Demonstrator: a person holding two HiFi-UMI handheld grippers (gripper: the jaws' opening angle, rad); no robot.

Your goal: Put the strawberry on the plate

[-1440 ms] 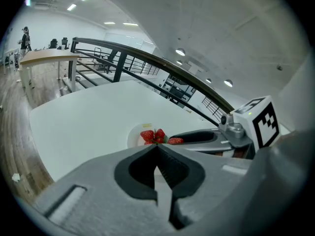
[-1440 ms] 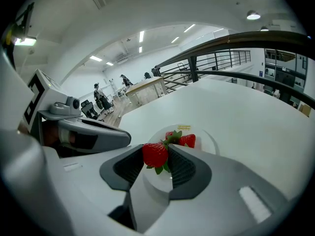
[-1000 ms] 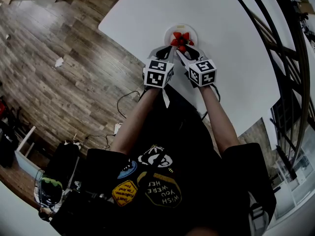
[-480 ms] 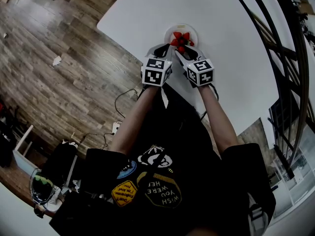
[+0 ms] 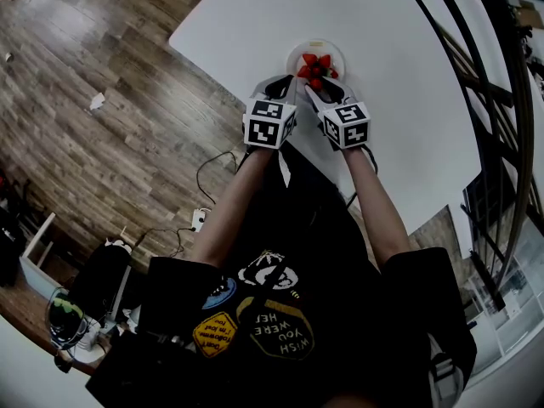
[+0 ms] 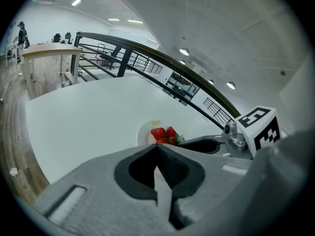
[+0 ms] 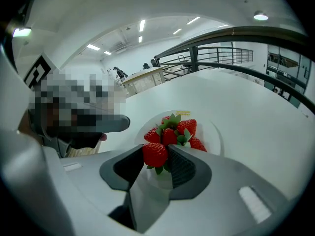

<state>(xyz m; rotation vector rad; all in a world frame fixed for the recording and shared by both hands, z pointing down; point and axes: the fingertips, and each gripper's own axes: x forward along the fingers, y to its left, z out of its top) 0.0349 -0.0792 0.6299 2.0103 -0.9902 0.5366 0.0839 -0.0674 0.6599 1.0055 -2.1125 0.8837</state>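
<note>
Holds a single strawberry (image 7: 154, 155) in the right gripper (image 7: 158, 150), pinched at the very tips of the jaws between two dark, ribbed pads (image 7: 183, 170). Sets those jaws fairly wide, spread by the plump, glossy red fruit with its dimpled skin. Shows a few green leaves poking down from it, deeper in the gap. Hangs the fruit just over the near rim of a small round plate (image 7: 216, 134), white, smooth and shallow, lying directly ahead of the jaw tips. Bears several more berries (image 7: 181, 131) in a heap on that plate, red cones with leafy green caps, just beyond the held one and clear of the pads.

Brings the left gripper (image 6: 158, 146) together on nothing: meets pad to pad at the tips, with only a hollow of black ribbed lining behind them, set in a matte grey moulded shell. Aims straight at the same plate (image 6: 143, 133), a little way ahead of the closed tips.

From the head view, places both sets of jaws side by side at the plate's near edge, each tool topped by a cube (image 5: 270, 123) of black-and-white square markers. Rests everything on a smooth, matte white table (image 5: 246, 24) with a rounded corner, above a floor (image 5: 110, 134) of grained wooden planks.
</note>
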